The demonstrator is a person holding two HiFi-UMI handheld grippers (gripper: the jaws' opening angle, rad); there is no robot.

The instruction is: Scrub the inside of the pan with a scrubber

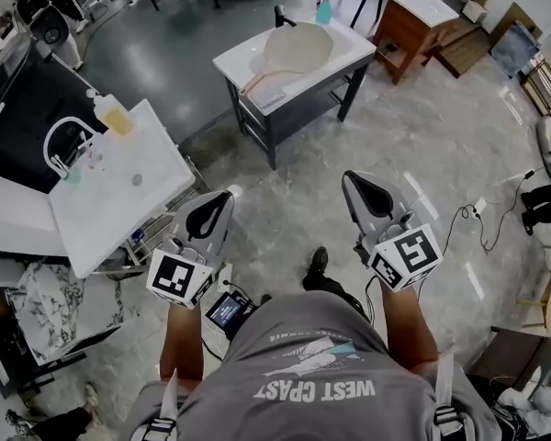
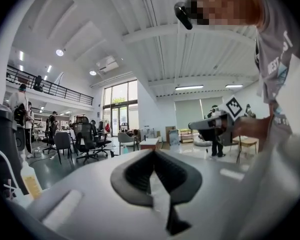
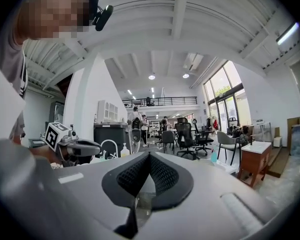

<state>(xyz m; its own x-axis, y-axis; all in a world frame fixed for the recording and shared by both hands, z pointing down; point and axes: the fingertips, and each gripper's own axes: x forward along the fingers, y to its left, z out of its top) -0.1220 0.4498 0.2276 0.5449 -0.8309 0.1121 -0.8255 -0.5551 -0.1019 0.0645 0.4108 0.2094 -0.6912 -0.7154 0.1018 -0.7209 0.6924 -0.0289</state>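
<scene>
I hold my left gripper at the lower left of centre in the head view and my right gripper at the lower right of centre. Both point up the frame over the grey marble floor. In each gripper view the two black ribbed jaws meet at the tip with nothing between them, so both grippers are closed and empty.

The pale beige round pan with a wooden handle lies at top centre on a white-topped table with a dark frame, well apart from both grippers. A small blue bottle stands at that table's far edge. I cannot make out a scrubber.

At the left edge sits a white sink counter with an arched tap and a bottle of yellow liquid.
</scene>
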